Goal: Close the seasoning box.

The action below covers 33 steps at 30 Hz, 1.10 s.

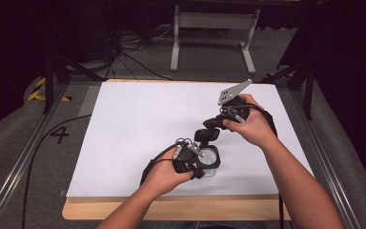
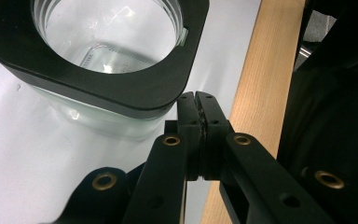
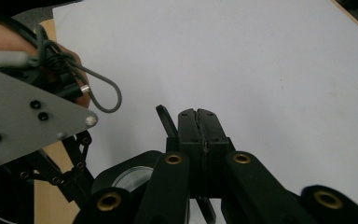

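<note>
Table: a pale wooden table [image 1: 171,210] carries a smooth white sheet [image 1: 138,124] over most of its top; the bare wood edge runs along the person's side.
Jar: a clear glass jar [image 2: 107,42] with a threaded mouth and a broad black, rounded-square collar stands upright on the sheet near the front edge, lid off; in the high view it sits at [image 1: 210,157], partly behind the left gripper.
Lid: a flat black part, probably the jar's lid [image 1: 207,134], is seen between the two grippers just above the jar; the right gripper view shows its thin dark rim [image 3: 165,119] beside the jaws.
Left gripper: the left gripper [image 2: 198,100] lies just beside the jar's collar, jaws pressed together on nothing, the jar up and to the left of its tips.
Right gripper: the right gripper [image 3: 200,114] has its jaws together; whether they pinch the lid cannot be told.
Key relation: the jar lies just below the lid, nearer the left hand [image 1: 164,174].
</note>
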Motion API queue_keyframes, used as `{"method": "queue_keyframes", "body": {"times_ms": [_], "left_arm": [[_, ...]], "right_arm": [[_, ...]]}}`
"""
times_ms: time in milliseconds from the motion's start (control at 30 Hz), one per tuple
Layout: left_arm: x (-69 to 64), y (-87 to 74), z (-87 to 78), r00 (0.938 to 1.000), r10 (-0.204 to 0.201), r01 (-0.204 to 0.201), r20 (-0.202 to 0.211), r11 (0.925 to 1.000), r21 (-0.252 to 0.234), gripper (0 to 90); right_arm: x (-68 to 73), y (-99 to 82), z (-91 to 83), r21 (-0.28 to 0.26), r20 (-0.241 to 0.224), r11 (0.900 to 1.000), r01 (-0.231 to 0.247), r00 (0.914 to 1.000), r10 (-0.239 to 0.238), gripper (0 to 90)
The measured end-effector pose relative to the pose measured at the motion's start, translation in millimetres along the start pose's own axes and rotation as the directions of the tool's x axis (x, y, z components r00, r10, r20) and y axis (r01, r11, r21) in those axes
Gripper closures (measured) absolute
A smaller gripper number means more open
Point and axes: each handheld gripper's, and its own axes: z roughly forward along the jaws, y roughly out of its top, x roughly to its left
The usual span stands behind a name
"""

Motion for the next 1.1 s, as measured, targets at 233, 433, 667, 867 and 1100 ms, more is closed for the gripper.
{"method": "queue_keyframes", "body": {"times_ms": [233,433,667,867,1100], "left_arm": [[0.1,-0.8,-1.8,1.0000,-0.002,0.002,0.007,1.0000,0.004,86.5],[-0.7,-1.0,-3.2,1.0000,-0.006,0.006,0.005,1.0000,0.000,85.3],[-1.1,-1.5,-3.6,0.9999,-0.011,0.010,0.008,0.9999,0.009,84.5],[-1.5,-1.7,-3.3,0.9996,-0.022,0.022,0.015,0.9997,0.008,83.0],[0.5,-2.1,-2.3,0.9997,-0.023,0.023,0.013,0.9997,-0.003,84.9]], "right_arm": [[11.9,-10.6,8.0,0.055,-0.022,0.9983,0.023,0.9995,-0.022,90.0],[18.5,-19.9,10.8,0.073,-0.052,0.9970,0.025,0.9984,-0.021,90.0],[29.1,-33.1,20.2,0.114,-0.085,0.9928,0.037,0.9960,-0.027,90.0],[32.8,-41.5,29.5,0.141,-0.110,0.9893,0.039,0.9937,-0.024,90.0],[34.1,-46.2,35.5,0.145,-0.118,0.9888,0.034,0.9929,-0.016,90.0]]}}
